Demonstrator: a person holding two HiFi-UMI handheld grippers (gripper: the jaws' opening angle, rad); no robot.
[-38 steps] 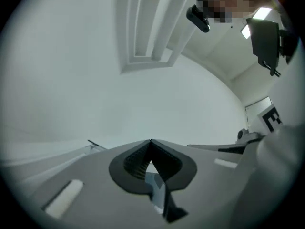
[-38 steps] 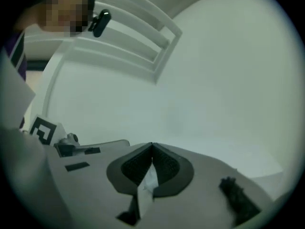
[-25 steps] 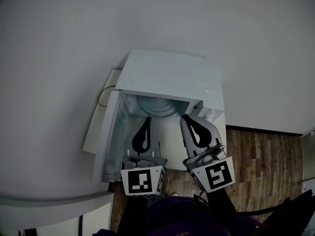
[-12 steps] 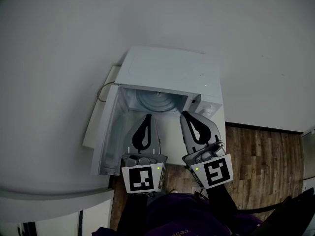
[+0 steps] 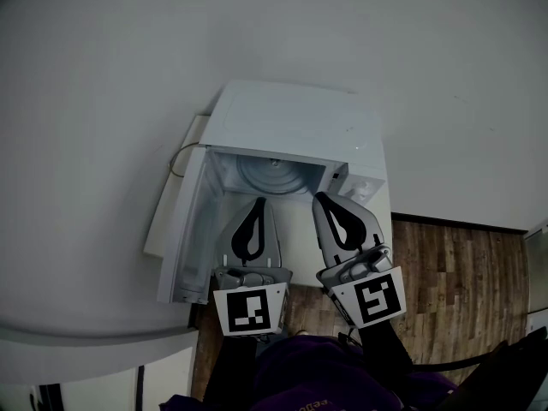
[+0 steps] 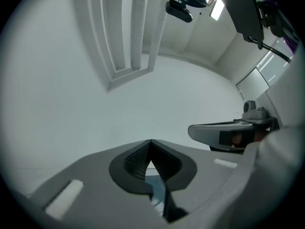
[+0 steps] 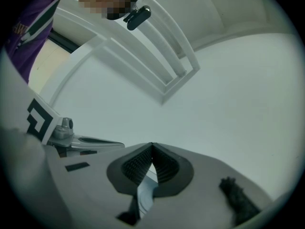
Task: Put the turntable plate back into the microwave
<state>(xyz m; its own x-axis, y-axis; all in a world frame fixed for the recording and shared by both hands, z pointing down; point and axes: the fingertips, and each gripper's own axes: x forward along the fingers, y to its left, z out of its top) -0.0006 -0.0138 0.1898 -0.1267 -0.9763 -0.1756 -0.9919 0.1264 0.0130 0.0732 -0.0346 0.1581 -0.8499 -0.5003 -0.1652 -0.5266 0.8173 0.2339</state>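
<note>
Head view shows the turntable plate already lying inside the open microwave, with the left claw and right claw both clenched empty just before its mouth; the plate looks like stiff, slippery, breakable glass, best pinched at its rim.

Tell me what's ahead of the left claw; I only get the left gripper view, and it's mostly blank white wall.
Observer: The head view shows a white microwave straight ahead, its door swung open to the left.
Operator: Is the turntable plate inside?
Observer: Yes, a round plate lies in the cavity.
Operator: And the right claw?
Observer: The right claw is shut with nothing in it, and sits beside the left claw in front of the opening.
</note>
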